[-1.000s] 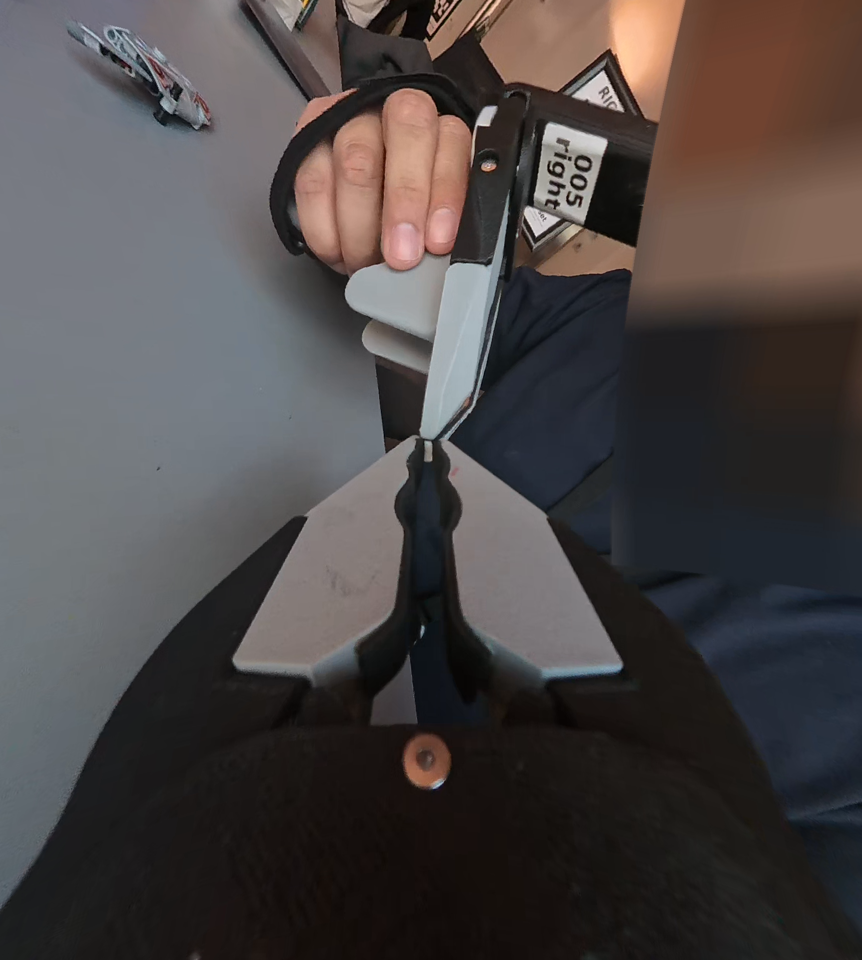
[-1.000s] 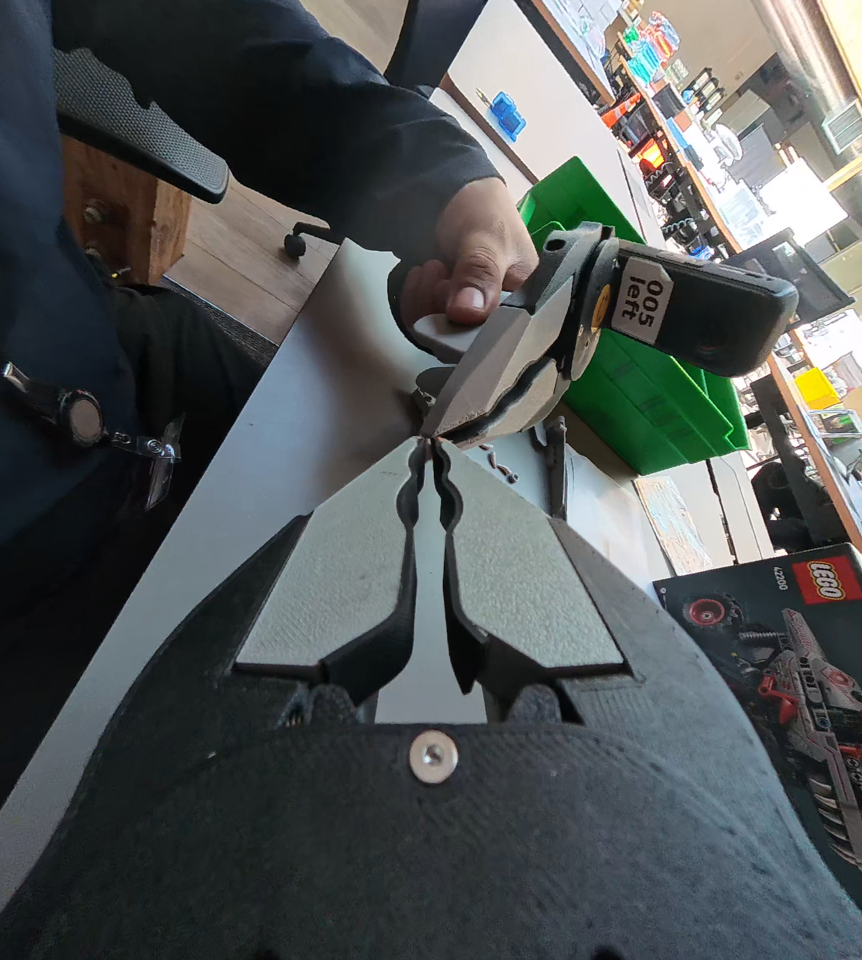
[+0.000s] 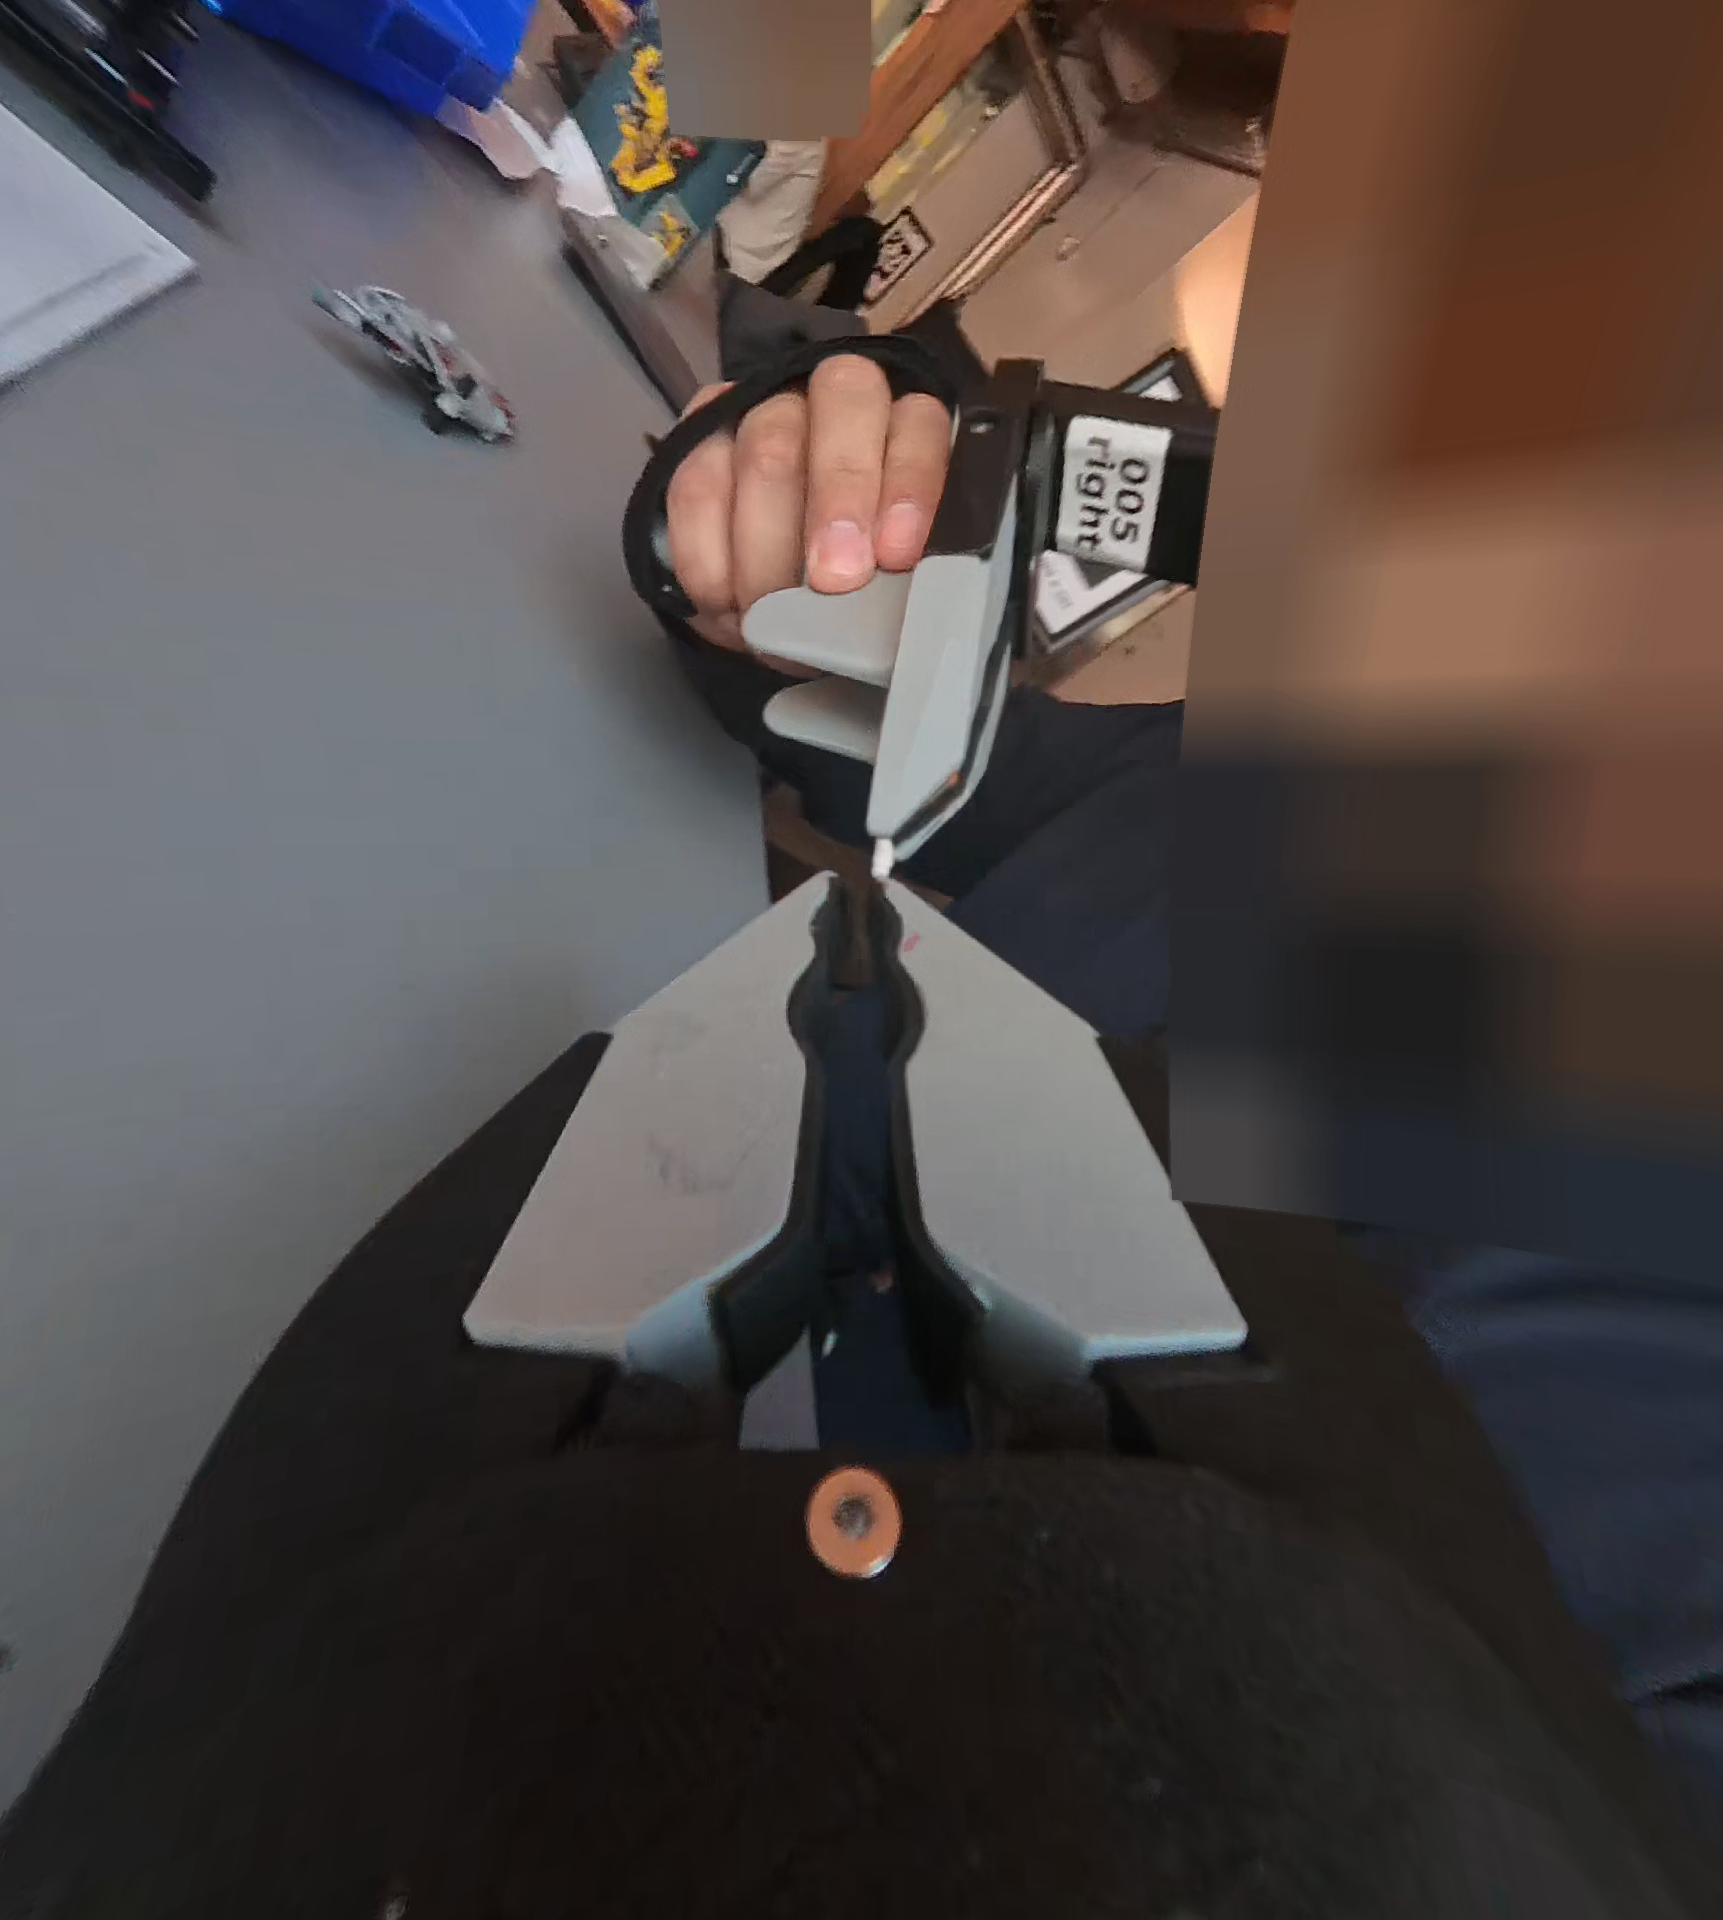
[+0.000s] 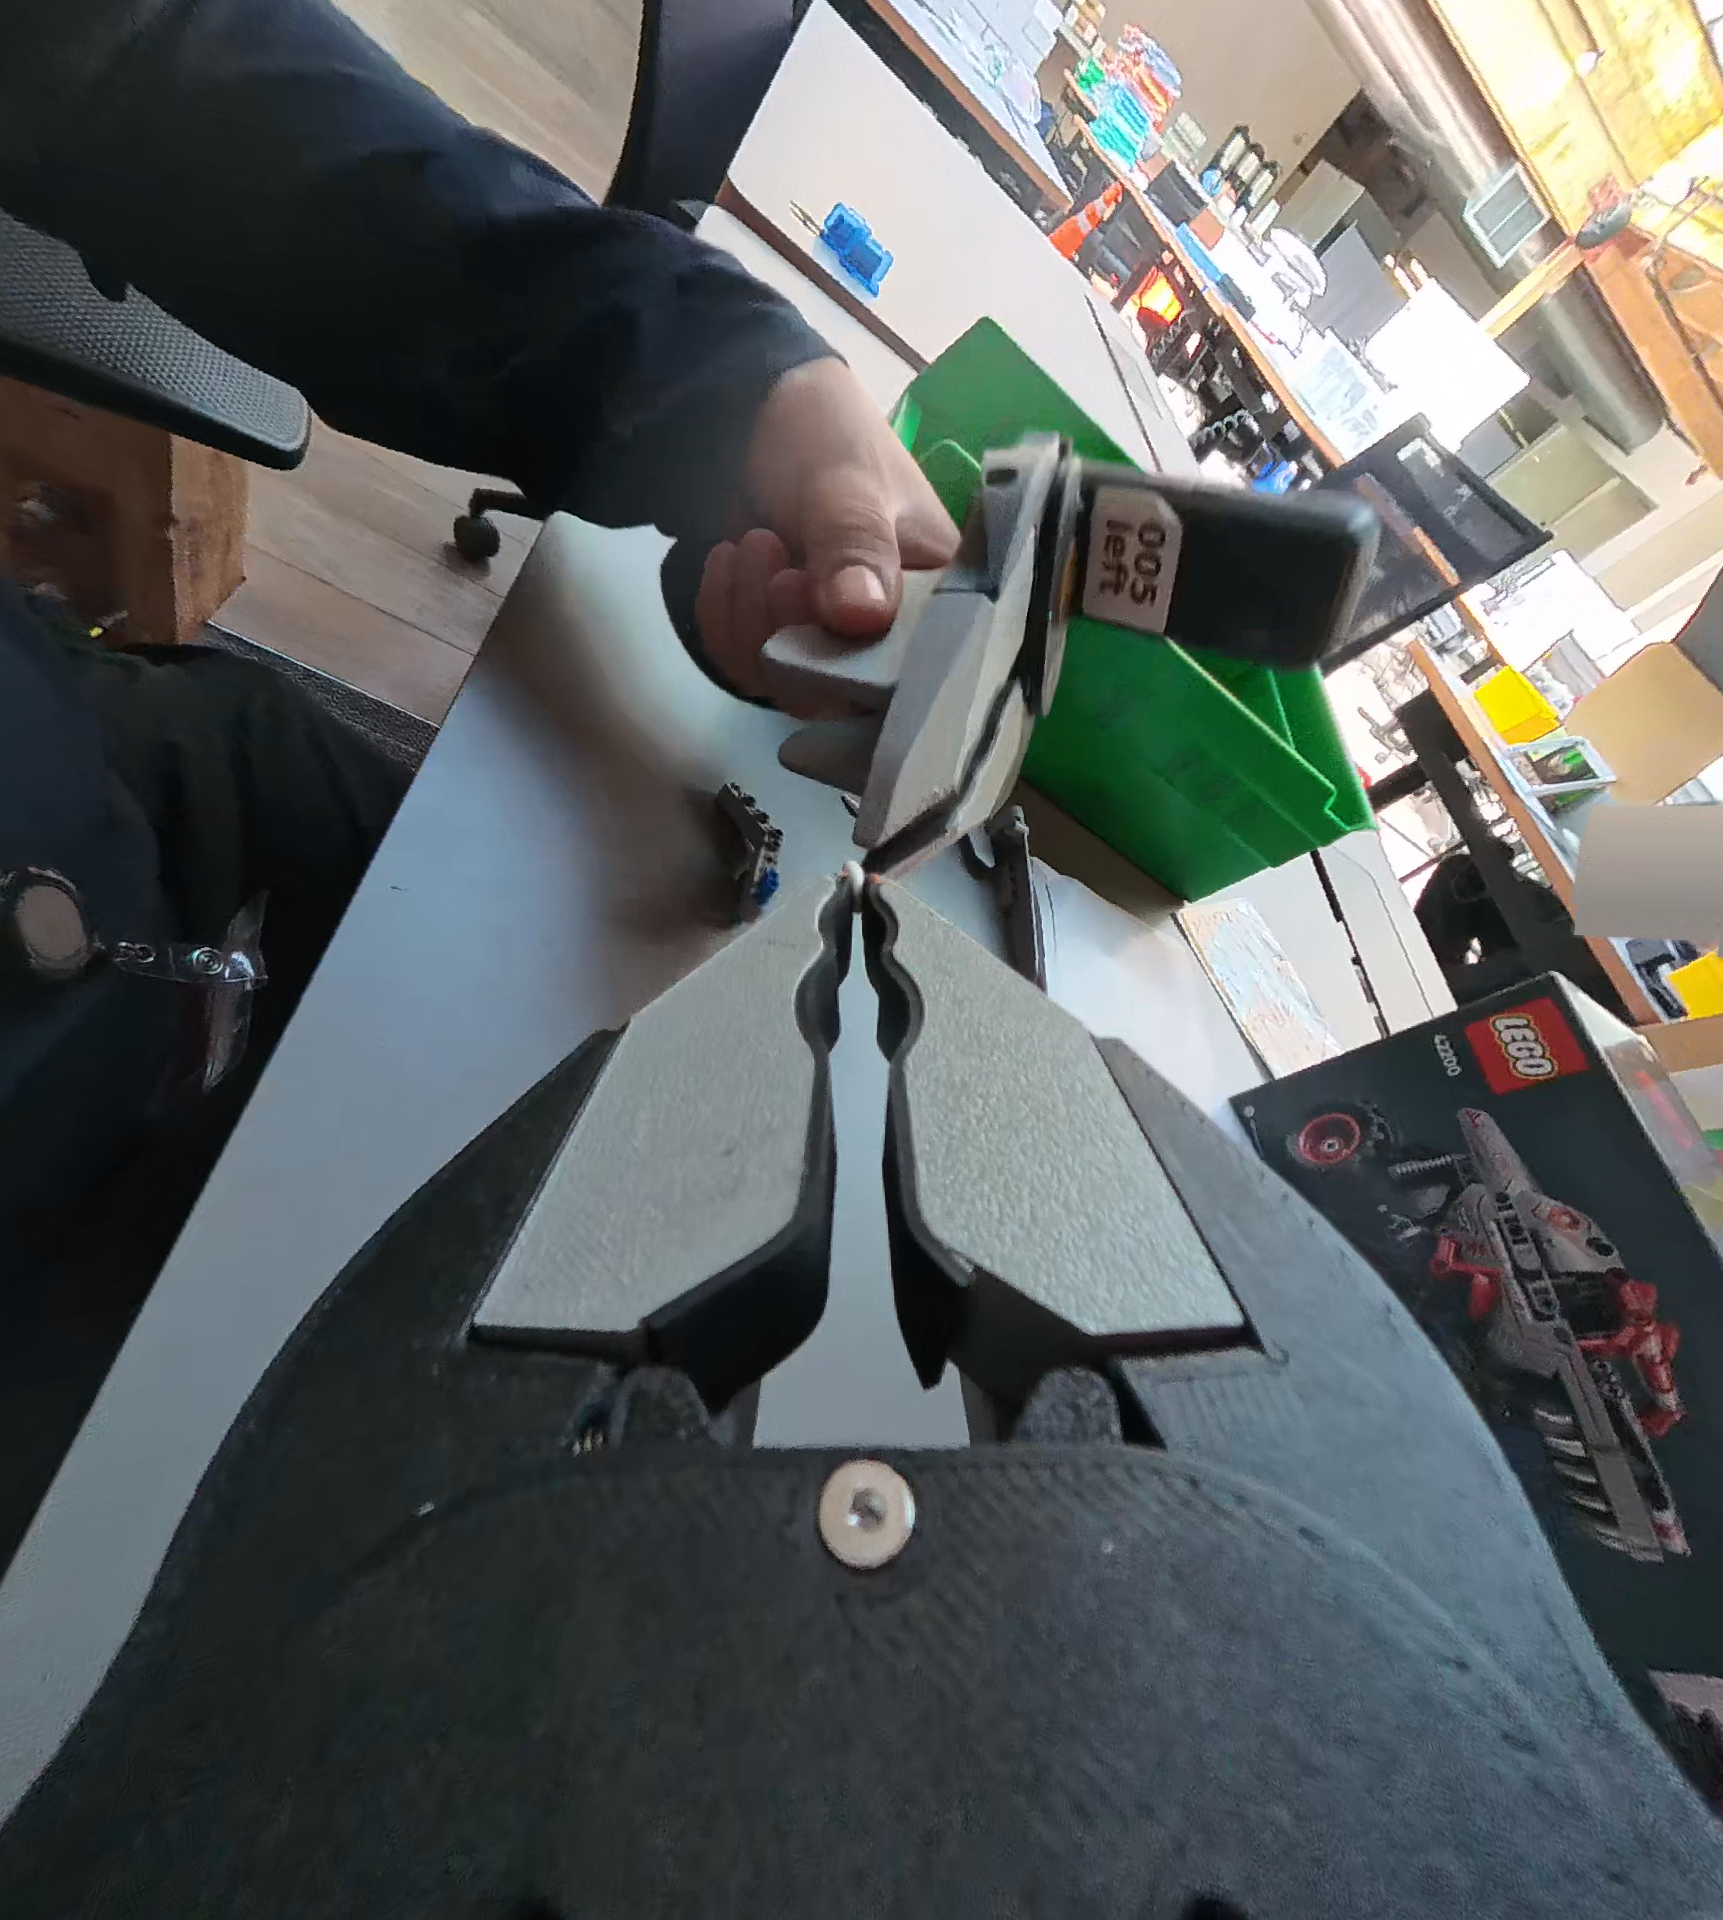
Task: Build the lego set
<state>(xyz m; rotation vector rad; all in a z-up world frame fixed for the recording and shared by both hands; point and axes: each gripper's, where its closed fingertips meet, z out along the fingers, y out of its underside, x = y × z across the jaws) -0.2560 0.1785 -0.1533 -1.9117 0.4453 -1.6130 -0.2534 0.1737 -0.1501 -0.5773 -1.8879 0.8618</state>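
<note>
While both grippers meet tip to tip, grey table (image 3: 213, 831) lies below.

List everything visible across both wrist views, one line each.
table: 1, grey, under both grippers
lego model: 1, grey, partly built, far on table
small assembly: 1, black with blue, on table
green bin: 1, behind left gripper
lego box: 1, black, right side
blue bin: 1, far edge
white pin: 1, at right gripper's tip
right gripper: shut on pin
left gripper: nearly shut, contents unclear
</note>
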